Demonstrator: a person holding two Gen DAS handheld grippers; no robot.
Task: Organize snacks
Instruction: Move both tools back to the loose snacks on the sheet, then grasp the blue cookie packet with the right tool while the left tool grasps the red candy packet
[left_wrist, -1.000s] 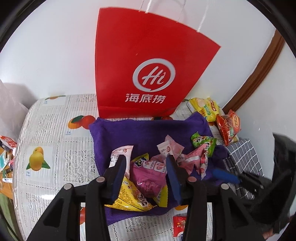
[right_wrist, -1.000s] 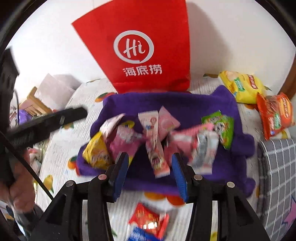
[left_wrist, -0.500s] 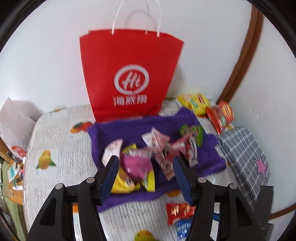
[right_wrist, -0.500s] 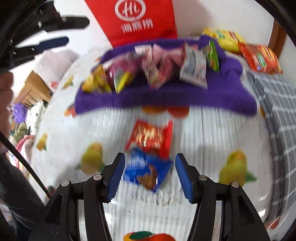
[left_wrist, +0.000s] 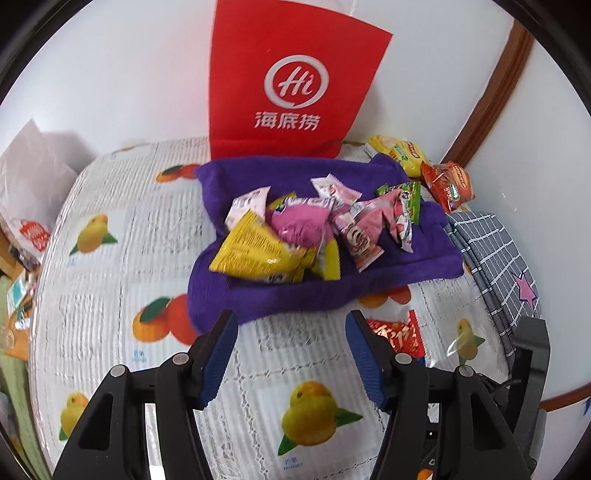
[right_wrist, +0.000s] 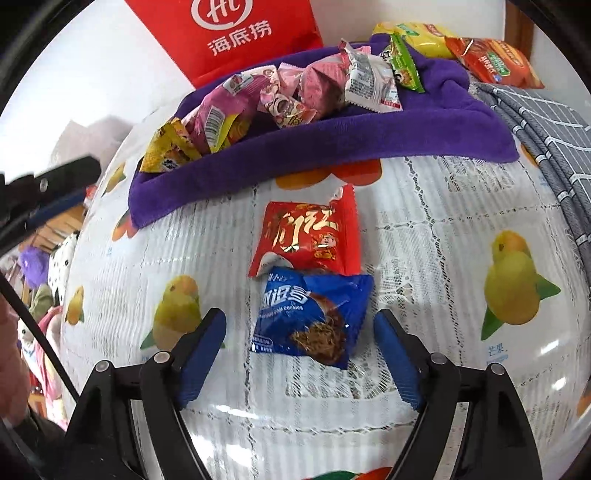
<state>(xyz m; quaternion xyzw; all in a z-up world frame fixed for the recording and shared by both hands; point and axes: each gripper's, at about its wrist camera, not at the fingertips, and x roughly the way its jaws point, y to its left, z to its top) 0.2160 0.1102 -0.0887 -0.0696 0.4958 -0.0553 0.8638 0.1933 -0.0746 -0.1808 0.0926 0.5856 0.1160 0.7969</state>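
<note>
A purple towel (left_wrist: 325, 291) (right_wrist: 332, 144) on the table carries several snack packets, among them a yellow packet (left_wrist: 255, 251) and a pink packet (left_wrist: 301, 221). On the tablecloth in front of it lie a red packet (right_wrist: 310, 240) (left_wrist: 397, 332) and a blue cookie packet (right_wrist: 314, 317). My right gripper (right_wrist: 299, 354) hangs low over the blue packet, its jaws opening and wide on either side of it, the pads clear of it. My left gripper (left_wrist: 291, 350) stands open over bare tablecloth, just short of the towel's front edge, with nothing between its fingers.
A red paper bag (left_wrist: 295, 81) stands against the wall behind the towel. A yellow chip bag (left_wrist: 399, 153) and an orange chip bag (left_wrist: 448, 184) lie at the back right. A grey checked cloth (left_wrist: 491, 251) covers the right side. Clutter sits beyond the table's left edge.
My right gripper has dropped from the towel to the blue packet and opened wider. My left gripper has pulled back off the snack pile toward the towel's front edge and opened.
</note>
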